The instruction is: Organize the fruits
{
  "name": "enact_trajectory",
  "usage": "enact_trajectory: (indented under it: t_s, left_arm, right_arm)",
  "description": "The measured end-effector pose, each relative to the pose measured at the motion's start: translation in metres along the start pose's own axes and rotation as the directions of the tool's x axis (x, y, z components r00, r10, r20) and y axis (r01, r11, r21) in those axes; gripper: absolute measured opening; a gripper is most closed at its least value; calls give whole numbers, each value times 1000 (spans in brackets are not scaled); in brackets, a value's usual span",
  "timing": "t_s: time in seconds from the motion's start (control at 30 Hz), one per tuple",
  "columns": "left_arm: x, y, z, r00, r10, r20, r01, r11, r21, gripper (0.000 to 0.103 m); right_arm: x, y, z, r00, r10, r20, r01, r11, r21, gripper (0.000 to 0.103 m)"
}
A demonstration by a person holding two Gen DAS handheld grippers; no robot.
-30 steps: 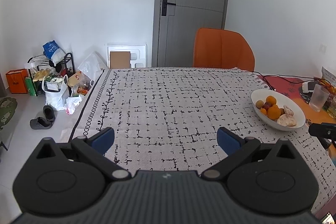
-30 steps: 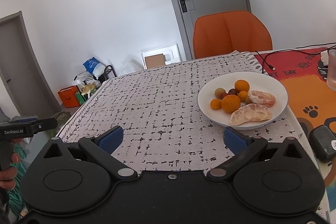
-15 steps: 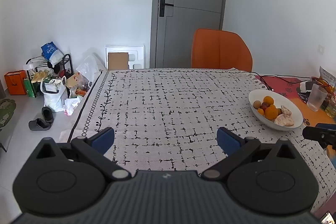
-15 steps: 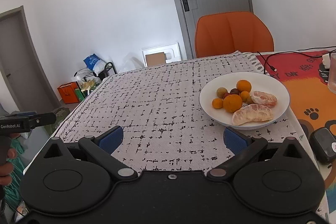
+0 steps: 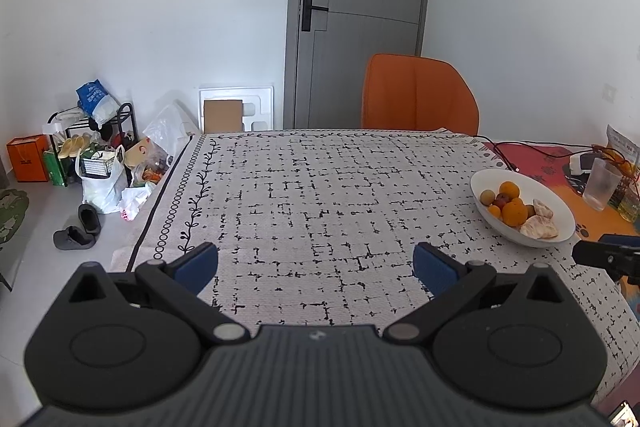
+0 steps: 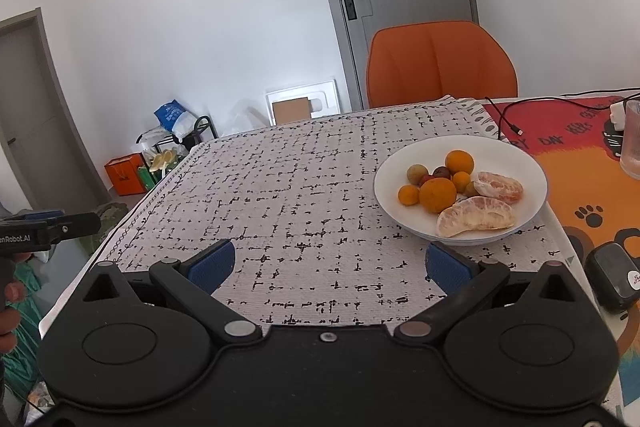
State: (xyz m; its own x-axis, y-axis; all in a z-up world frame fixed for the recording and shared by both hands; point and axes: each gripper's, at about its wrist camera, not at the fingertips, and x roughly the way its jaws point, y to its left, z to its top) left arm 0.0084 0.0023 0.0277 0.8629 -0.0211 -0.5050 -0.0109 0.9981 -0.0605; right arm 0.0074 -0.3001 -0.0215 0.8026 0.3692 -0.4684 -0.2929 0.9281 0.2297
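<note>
A white bowl stands on the patterned tablecloth at the right. It holds oranges, small round fruits and peeled pomelo segments. The bowl also shows in the left wrist view at the far right. My right gripper is open and empty, just short of the bowl and to its left. My left gripper is open and empty over the cloth's near left part.
An orange chair stands at the table's far side before a grey door. A glass, cables and a black device lie on the orange mat at right. Bags and shoes clutter the floor at left.
Both grippers have risen and pulled back slightly, so the bowl sits a little lower and smaller in the views. Both stay open and empty.
</note>
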Motion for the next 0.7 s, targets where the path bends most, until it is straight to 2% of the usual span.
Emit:
enact_trajectory:
  t_s: [0.7]
  left_arm:
    - [0,-4,-2,1000,-4,2,4,1000,9,103]
  right_arm:
    - [2,-1,-3,1000,-1,-6,1,1000,4,103]
